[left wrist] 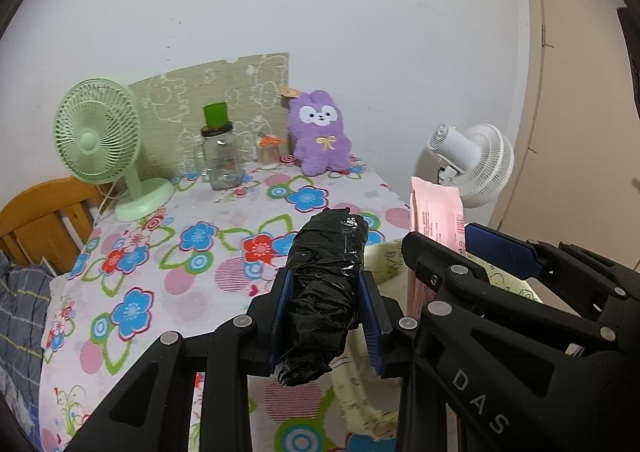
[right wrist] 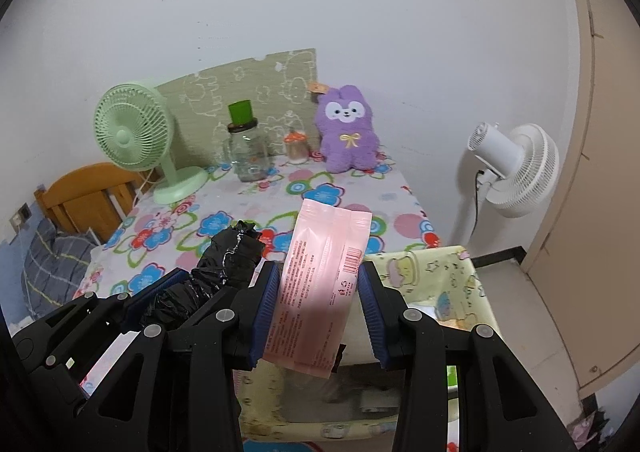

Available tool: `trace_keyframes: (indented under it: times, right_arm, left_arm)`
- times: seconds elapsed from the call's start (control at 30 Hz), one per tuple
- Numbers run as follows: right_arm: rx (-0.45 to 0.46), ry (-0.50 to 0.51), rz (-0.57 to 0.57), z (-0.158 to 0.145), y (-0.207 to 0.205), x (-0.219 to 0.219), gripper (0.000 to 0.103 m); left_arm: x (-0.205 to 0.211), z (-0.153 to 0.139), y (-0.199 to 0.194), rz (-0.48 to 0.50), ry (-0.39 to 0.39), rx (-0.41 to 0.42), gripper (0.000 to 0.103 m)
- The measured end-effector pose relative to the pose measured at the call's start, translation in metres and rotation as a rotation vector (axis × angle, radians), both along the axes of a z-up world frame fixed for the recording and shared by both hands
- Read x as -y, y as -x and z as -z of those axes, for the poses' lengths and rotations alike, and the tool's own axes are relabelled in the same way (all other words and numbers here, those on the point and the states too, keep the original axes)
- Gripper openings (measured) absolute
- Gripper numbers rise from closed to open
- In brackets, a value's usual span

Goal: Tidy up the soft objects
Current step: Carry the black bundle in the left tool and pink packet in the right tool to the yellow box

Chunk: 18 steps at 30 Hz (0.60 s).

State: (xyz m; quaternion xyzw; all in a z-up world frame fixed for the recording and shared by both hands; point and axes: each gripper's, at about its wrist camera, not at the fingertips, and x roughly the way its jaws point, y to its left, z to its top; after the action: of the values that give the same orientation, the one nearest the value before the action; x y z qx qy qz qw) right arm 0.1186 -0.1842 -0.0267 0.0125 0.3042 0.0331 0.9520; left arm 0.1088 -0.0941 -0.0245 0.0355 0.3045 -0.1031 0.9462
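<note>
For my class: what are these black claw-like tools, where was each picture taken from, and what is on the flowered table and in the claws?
They are hand-held two-finger grippers, one per hand, each with a camera looking along its fingers. In the left camera's picture, the left gripper squeezes a black plastic roll. In the right camera's picture, the right gripper grips a pink packet above a yellow fabric bin. On the flowered table stand a green fan, a glass jar and a purple plush rabbit. A white fan stands beside the table.
</note>
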Motion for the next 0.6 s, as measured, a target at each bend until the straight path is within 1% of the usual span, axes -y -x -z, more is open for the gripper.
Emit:
trace_keyframes:
  times: [0.6]
  right_arm:
    - [-0.037, 0.0, 0.09, 0.019, -0.008, 0.046, 0.044]
  left_arm:
    - [0.045, 0.021, -0.015, 0.093, -0.005, -0.049, 0.033]
